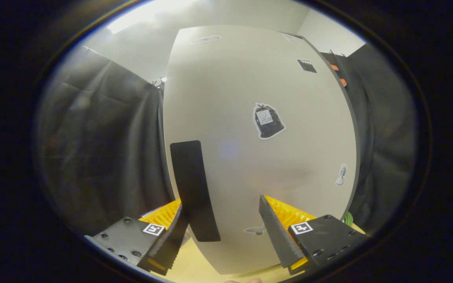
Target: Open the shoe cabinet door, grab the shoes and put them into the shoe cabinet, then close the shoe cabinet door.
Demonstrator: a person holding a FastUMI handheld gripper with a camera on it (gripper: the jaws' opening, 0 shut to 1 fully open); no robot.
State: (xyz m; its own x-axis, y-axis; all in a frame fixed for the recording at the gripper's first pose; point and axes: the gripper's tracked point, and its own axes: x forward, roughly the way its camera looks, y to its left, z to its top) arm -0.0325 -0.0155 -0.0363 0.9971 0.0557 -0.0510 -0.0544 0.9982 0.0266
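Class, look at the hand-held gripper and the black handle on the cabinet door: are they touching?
Cannot tell. In the gripper view the hand-held gripper is open; one finger overlaps the edge of the black handle on the cabinet door, but neither contact nor gap shows plainly.

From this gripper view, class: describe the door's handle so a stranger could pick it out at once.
Find the pale cabinet door ahead of the open gripper. Near its left edge runs the handle, a long dark vertical strip beside one finger. The door's other marks are small stickers.

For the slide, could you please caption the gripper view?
Open gripper faces the closed white cabinet door, its black handle beside one finger.
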